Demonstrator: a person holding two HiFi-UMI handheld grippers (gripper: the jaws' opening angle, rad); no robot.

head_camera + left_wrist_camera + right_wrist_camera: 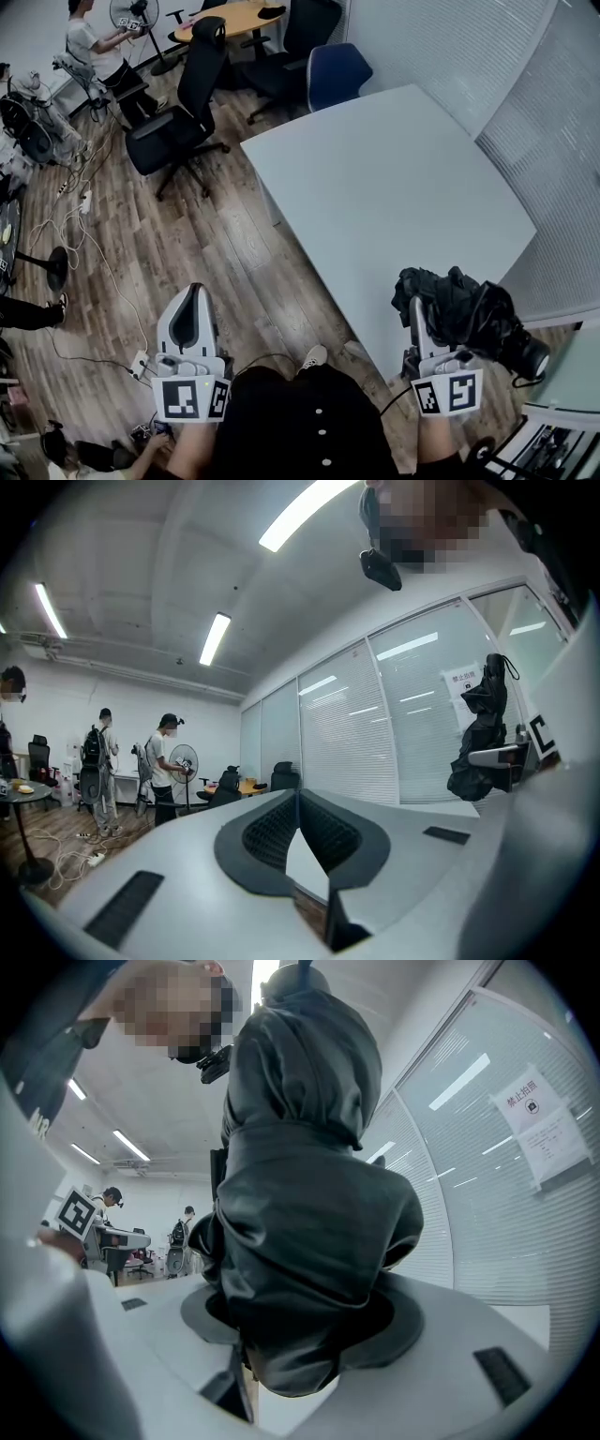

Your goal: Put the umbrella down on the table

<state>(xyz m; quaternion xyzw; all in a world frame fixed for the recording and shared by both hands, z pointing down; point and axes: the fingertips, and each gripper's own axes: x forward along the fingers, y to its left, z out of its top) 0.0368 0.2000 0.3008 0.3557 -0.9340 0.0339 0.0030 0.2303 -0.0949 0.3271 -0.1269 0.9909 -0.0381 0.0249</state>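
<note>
A folded black umbrella (469, 314) is clamped upright between the jaws of my right gripper (419, 317), above the near corner of the pale grey table (394, 187). In the right gripper view its bunched fabric (300, 1194) fills the middle, and the right gripper (302, 1312) presses on its lower part. My left gripper (194, 292) hangs over the wooden floor left of the table, level, with its jaws together and nothing in them. In the left gripper view the left gripper (298, 799) has its pads meeting at the tips, and the umbrella (483, 733) shows at the right.
Black office chairs (183, 112) and a blue chair (336, 73) stand at the table's far end. Cables and a power strip (84, 202) lie on the floor at left. A person (94, 42) stands by a fan at the back. Glass walls with blinds (553, 159) run along the right.
</note>
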